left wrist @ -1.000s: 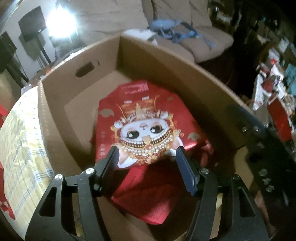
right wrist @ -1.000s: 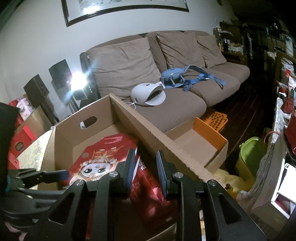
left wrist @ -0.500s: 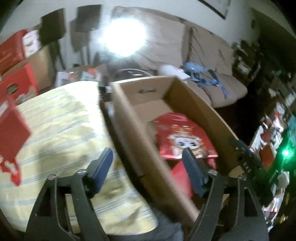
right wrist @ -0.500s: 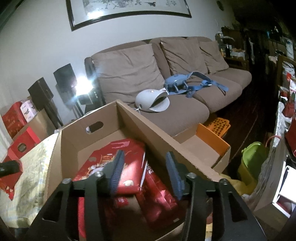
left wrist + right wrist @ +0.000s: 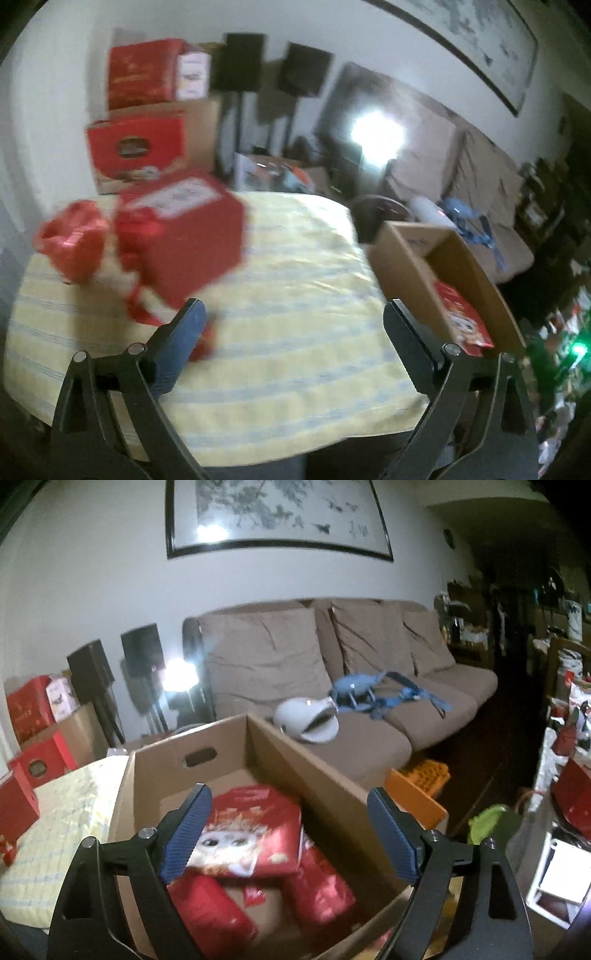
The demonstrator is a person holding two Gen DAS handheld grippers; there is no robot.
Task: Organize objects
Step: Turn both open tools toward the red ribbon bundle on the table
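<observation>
- The left gripper (image 5: 293,317) hangs over the near edge of the table (image 5: 295,369), covered in a yellow striped cloth. Its jaws have just been opening and stand wide, with nothing between them.
- The right gripper (image 5: 290,819) hovers over the near end of the cardboard box (image 5: 325,790), its jaws also just opened wide and empty; the red cartoon packet (image 5: 255,834) lies flat inside, on other red packets (image 5: 321,890).
- The step in hand looks like fetching the next item: the red box (image 5: 184,236) toward the table's far left corner, with the red bag (image 5: 72,240) just beside it at the left edge.
- To do it well, I would slow the left hand first, since its view is blurred, and line both fingers (image 5: 181,343) up on opposite flat faces of the red box.
- The box looks wide; a grip on an edge or corner could slip.
- The cardboard box stands at the table's right edge, with room left at its far end.
</observation>
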